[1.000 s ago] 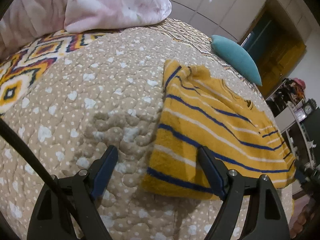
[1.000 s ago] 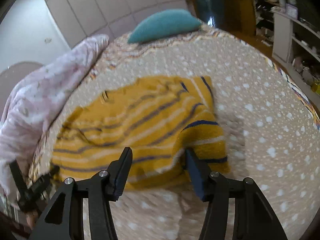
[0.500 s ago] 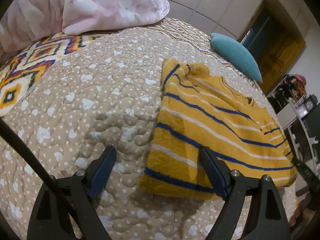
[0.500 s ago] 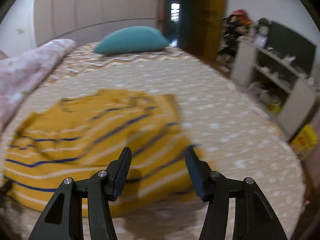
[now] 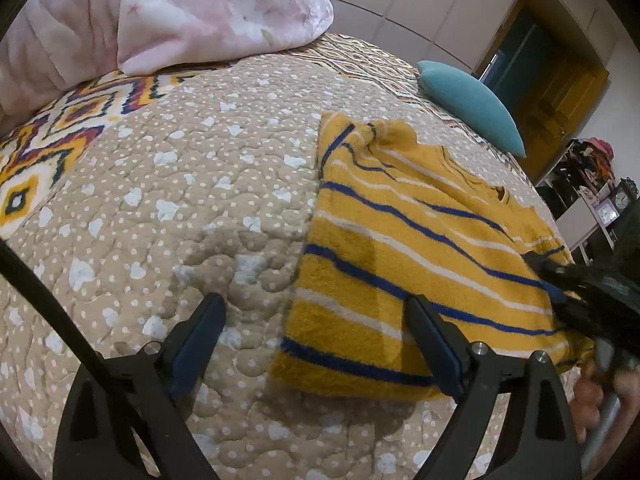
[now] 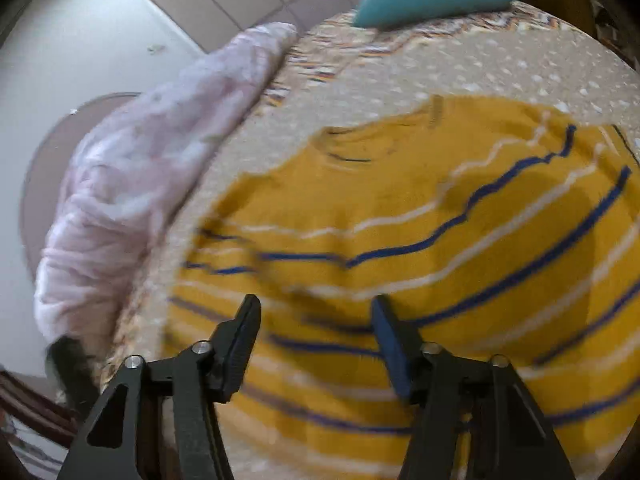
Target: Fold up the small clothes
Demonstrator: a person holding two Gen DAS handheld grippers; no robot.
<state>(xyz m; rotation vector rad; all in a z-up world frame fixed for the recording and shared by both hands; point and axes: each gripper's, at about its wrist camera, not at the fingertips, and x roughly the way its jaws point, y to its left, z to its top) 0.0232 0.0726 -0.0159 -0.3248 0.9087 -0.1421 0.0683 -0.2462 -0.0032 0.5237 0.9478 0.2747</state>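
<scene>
A small yellow sweater (image 5: pixel 408 248) with blue and white stripes lies partly folded on the beige quilted bed (image 5: pixel 180 200). My left gripper (image 5: pixel 316 344) is open and empty, hovering just above the sweater's near left corner. The right gripper shows in the left wrist view (image 5: pixel 560 280) over the sweater's right edge. In the right wrist view the sweater (image 6: pixel 440 232) fills the frame, blurred, and my right gripper (image 6: pixel 316 332) is open right above it, holding nothing.
A pink floral blanket (image 5: pixel 180 12) is piled at the back left of the bed, also in the right wrist view (image 6: pixel 140 168). A teal pillow (image 5: pixel 468 100) lies at the far end. A doorway and shelves stand beyond the bed on the right.
My right gripper swung away and back, and is now close over the sweater's right side. The left gripper has barely moved and stays open.
</scene>
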